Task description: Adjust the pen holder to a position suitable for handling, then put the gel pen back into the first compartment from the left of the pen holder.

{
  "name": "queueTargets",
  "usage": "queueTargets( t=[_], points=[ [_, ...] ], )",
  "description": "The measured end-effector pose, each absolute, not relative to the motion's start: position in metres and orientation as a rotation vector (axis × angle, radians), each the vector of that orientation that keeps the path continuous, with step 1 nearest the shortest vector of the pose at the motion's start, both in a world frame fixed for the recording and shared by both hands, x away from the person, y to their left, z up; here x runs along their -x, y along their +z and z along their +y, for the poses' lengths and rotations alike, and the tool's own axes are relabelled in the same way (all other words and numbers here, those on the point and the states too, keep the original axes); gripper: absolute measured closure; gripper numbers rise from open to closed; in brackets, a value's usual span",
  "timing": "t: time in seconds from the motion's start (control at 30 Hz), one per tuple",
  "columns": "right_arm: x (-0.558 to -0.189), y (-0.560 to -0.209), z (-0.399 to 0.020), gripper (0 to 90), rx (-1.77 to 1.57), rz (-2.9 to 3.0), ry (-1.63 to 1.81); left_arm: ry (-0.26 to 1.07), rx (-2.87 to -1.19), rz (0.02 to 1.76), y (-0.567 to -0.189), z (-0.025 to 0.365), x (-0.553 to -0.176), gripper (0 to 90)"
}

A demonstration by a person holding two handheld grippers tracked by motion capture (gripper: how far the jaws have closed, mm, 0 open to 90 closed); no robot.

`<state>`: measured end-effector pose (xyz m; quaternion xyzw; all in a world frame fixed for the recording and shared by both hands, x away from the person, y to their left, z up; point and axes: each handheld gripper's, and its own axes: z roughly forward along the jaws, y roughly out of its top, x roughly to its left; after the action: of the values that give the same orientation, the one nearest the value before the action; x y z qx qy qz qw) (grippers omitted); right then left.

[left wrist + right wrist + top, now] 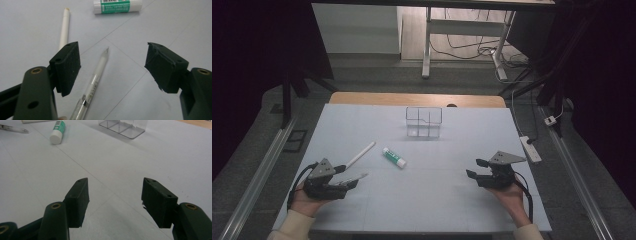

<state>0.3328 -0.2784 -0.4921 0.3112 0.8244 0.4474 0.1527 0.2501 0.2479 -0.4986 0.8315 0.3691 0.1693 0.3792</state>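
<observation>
My left gripper (347,176) rests at the near left of the white board, open. A clear pen (96,82) lies flat on the board between its jaws (112,53), closer to the left one and touching neither. Beyond it lie a white pen (64,28) and a green-and-white glue stick (117,6). The high view shows the clear pen (353,178), the white pen (360,154) and the glue stick (394,157). My right gripper (476,168) sits at the near right, open (116,185), with only bare board between its jaws.
A clear plastic compartment box (424,122) stands at the middle back of the board (437,190), also seen far ahead as the box (122,126) in the right gripper view. A power strip (531,149) lies off the table's right edge. Desk legs and cables are behind.
</observation>
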Motion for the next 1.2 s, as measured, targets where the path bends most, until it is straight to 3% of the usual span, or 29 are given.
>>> queueTargets(
  t=[0.63, 1.2],
  points=[
    [-0.326, -0.497, -0.281, 37.7, -0.869, 2.396, 1.229, 0.372, -2.26, 0.839, -0.468, 0.225, -0.274, 28.6],
    [-0.328, -0.503, -0.282, 37.5, -0.864, 2.414, 1.189, 0.288, -2.39, 0.782, -0.483, 0.211, -0.297, 27.9]
  ],
)
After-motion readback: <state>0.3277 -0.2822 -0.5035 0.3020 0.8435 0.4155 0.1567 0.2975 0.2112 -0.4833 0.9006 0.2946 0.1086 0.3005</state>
